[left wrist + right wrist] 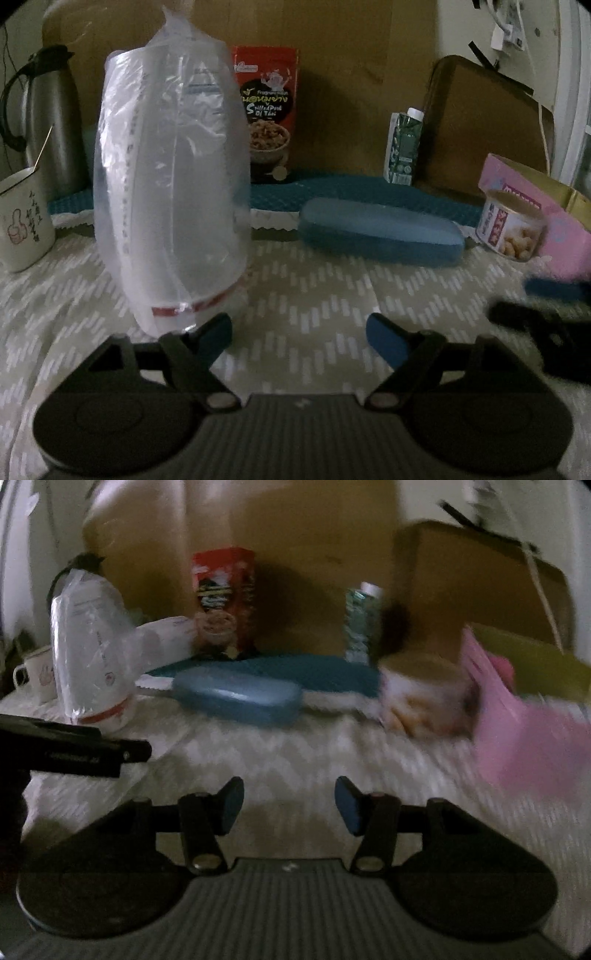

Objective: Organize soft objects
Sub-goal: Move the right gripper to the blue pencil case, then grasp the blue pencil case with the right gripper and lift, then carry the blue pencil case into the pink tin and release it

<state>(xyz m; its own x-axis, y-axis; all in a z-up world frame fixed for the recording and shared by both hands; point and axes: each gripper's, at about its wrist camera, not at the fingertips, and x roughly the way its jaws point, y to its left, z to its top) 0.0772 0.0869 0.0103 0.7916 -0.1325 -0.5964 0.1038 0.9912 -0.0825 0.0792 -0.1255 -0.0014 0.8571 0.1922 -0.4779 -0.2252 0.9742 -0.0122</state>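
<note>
A clear plastic bag holding a stack of white disposable cups stands upright on the patterned cloth, just ahead and left of my left gripper, which is open and empty. The bag also shows in the right wrist view at far left. A blue soft case lies ahead on the right; in the right wrist view this case lies ahead of my right gripper, which is open and empty. A teal quilted mat lies behind the case.
A red snack pouch, a green carton, a steel thermos and a mug stand around the back. A food can sits by a pink box at right. The other gripper shows at left.
</note>
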